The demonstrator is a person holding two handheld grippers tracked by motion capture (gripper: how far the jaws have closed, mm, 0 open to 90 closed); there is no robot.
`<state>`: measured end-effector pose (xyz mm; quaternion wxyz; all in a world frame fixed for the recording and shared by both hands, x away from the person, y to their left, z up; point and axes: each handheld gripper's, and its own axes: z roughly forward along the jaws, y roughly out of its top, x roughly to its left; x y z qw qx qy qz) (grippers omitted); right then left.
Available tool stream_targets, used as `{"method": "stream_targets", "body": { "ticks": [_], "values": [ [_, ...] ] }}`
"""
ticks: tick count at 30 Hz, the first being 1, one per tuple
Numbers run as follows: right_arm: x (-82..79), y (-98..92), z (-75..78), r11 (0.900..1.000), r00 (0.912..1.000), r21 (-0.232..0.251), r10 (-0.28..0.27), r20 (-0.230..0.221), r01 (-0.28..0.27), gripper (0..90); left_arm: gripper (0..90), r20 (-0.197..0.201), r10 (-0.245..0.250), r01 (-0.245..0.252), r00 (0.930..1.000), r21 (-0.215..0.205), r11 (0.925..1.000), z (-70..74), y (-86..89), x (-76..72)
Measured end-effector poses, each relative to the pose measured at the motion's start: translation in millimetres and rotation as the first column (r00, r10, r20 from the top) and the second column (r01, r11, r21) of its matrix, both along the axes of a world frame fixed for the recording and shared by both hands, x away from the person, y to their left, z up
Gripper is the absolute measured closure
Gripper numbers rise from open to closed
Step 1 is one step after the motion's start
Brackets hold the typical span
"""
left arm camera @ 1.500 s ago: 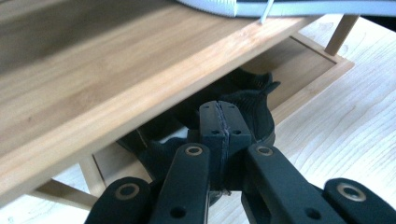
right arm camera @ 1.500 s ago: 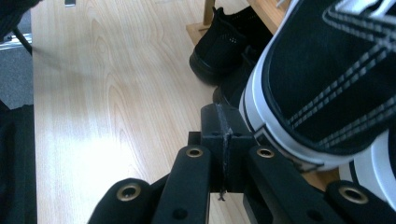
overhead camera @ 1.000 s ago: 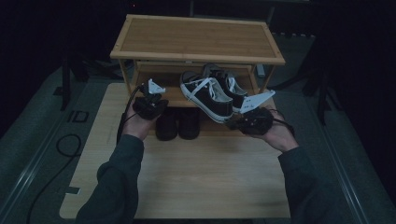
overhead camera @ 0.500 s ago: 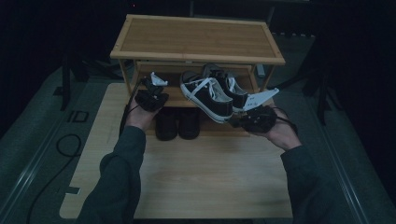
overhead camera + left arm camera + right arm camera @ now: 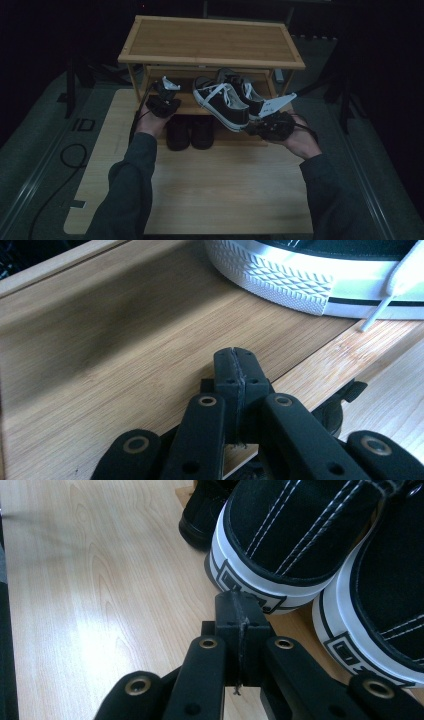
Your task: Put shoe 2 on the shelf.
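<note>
The left gripper is hovering at the left end of the wooden shoe rack's middle shelf in the high view, while the right gripper is sitting at the heel end of the black-and-white sneakers. The pair is lying side by side on that shelf, long axes running from the back left to the front right, toes pointing toward the left gripper and heels jutting over the shelf's front edge toward the right one. A pair of black shoes is standing on the table just below, between the person's two sleeves.

In the left gripper view, the left gripper is holding its jaws pressed together with nothing between them, just above the bare shelf board. A sneaker's ribbed white toe is lying ahead and to the right, with a white lace end trailing onto the wood.

In the right gripper view, the right gripper is likewise showing its jaws closed on nothing, its tip right at the white heel band of the nearer sneaker. The second sneaker's heel is sitting just beside it on the right, and a black shoe is showing beyond.
</note>
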<state>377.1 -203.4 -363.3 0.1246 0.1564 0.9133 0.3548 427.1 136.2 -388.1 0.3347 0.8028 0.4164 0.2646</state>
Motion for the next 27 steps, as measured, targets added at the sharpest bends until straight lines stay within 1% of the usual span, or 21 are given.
{"method": "stream_targets", "body": {
  "ticks": [3, 8, 9, 11, 13, 14, 15, 17, 19, 20, 21, 22, 23, 24, 27],
  "values": [
    [0.0, 1.6, 0.3, 1.000, 1.0000, 0.000, 0.003, -0.005, -0.003, 90.0, 90.0, -0.001, 0.000, 0.000, 1.0000, -0.016, 0.9999, -0.8, 1.3, -0.1],
    [-1.1, 7.0, -0.1, 1.000, 0.9998, 0.005, 0.019, -0.007, -0.019, 90.0, 90.0, 0.001, -0.001, 0.001, 1.0000, -0.023, 0.9997, -1.4, 1.3, -0.1],
    [-1.8, 12.2, -0.8, 0.999, 0.9994, 0.006, 0.033, -0.005, -0.033, 90.0, 90.0, 0.002, 0.000, 0.000, 1.0000, -0.024, 0.9997, -1.5, 1.1, -0.2],
    [-2.1, 14.8, -0.8, 0.999, 0.9992, 0.007, 0.039, -0.007, -0.039, 90.0, 90.0, 0.004, 0.000, 0.000, 1.0000, -0.026, 0.9997, -1.9, 1.1, -0.5],
    [-2.7, 22.9, -1.0, 0.998, 0.9983, 0.010, 0.057, -0.010, -0.057, 90.0, 90.0, 0.004, 0.001, -0.001, 1.0000, -0.026, 0.9997, -2.0, 1.6, -0.5],
    [-2.7, 22.9, -1.0, 0.998, 0.9983, 0.010, 0.057, -0.010, -0.057, 90.0, 90.0, 0.004, 0.001, -0.001, 1.0000, -0.027, 0.9996, -2.0, 1.3, -0.5],
    [-2.9, 28.2, -1.1, 0.998, 0.9977, 0.015, 0.066, -0.014, -0.066, 90.0, 90.0, 0.004, 0.002, -0.002, 1.0000, -0.025, 0.9997, -1.9, 1.0, -0.6],
    [-3.0, 30.8, -1.2, 0.997, 0.9973, 0.013, 0.072, -0.014, -0.072, 90.0, 90.0, 0.003, 0.004, -0.004, 1.0000, -0.025, 0.9997, -1.9, 0.5, -0.8],
    [-2.9, 38.2, -1.8, 0.996, 0.9962, 0.022, 0.085, -0.017, -0.085, 90.0, 90.0, 0.004, 0.006, -0.006, 1.0000, -0.024, 0.9997, -1.8, 0.1, -0.9],
    [-2.9, 38.2, -1.8, 0.996, 0.9962, 0.022, 0.085, -0.017, -0.085, 90.0, 90.0, 0.004, 0.007, -0.007, 1.0000, -0.023, 0.9997, -1.8, -0.1, -1.0],
    [-2.6, 43.6, -2.6, 0.995, 0.9952, 0.030, 0.096, -0.018, -0.095, 90.0, 90.0, 0.004, 0.008, -0.008, 1.0000, -0.022, 0.9997, -1.8, -0.2, -1.1],
    [-2.6, 43.6, -2.6, 0.995, 0.9952, 0.030, 0.096, -0.018, -0.095, 90.0, 90.0, 0.004, 0.009, -0.009, 1.0000, -0.024, 0.9997, -1.9, -0.2, -1.1],
    [-2.3, 49.1, -3.4, 0.994, 0.9947, 0.035, 0.101, -0.021, -0.100, 90.0, 90.0, 0.001, 0.008, -0.008, 1.0000, -0.028, 0.9996, -1.8, 0.4, -0.5],
    [-2.3, 49.1, -3.4, 0.994, 0.9947, 0.035, 0.101, -0.021, -0.100, 90.0, 90.0, 0.001, 0.008, -0.008, 1.0000, -0.028, 0.9996, -1.8, 0.4, -0.5],
    [-1.1, 60.0, -5.5, 0.993, 0.9944, 0.049, 0.105, -0.014, -0.104, 90.0, 90.0, 0.000, 0.008, -0.008, 1.0000, -0.028, 0.9996, -1.7, 0.3, -0.5]
  ]
}}
